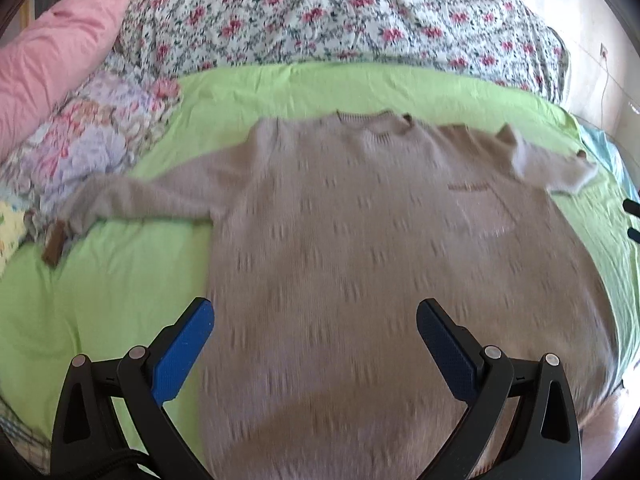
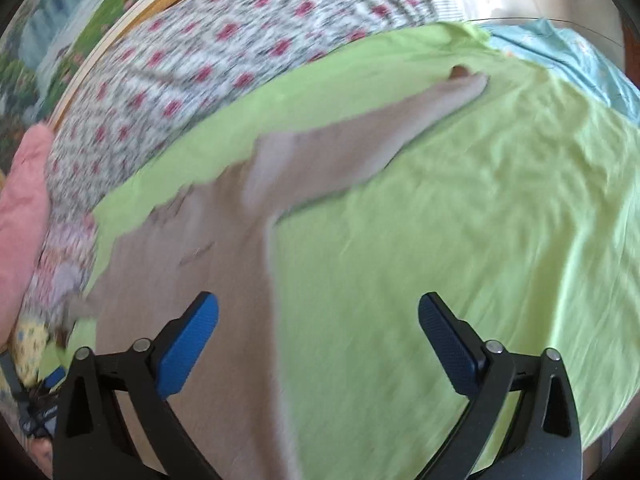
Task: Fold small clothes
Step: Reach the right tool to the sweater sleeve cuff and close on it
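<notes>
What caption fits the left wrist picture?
Open left hand-held gripper above a beige sweater spread on the green sheet.

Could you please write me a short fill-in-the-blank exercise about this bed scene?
1. The beige sweater lies spread on a ____ sheet.
2. The jaws of the left gripper stand ____, with nothing held.
3. The pads of the right gripper are coloured ____.
4. The pillow beside the floral bedding is ____.

Missing words: green; open; blue; pink
</notes>
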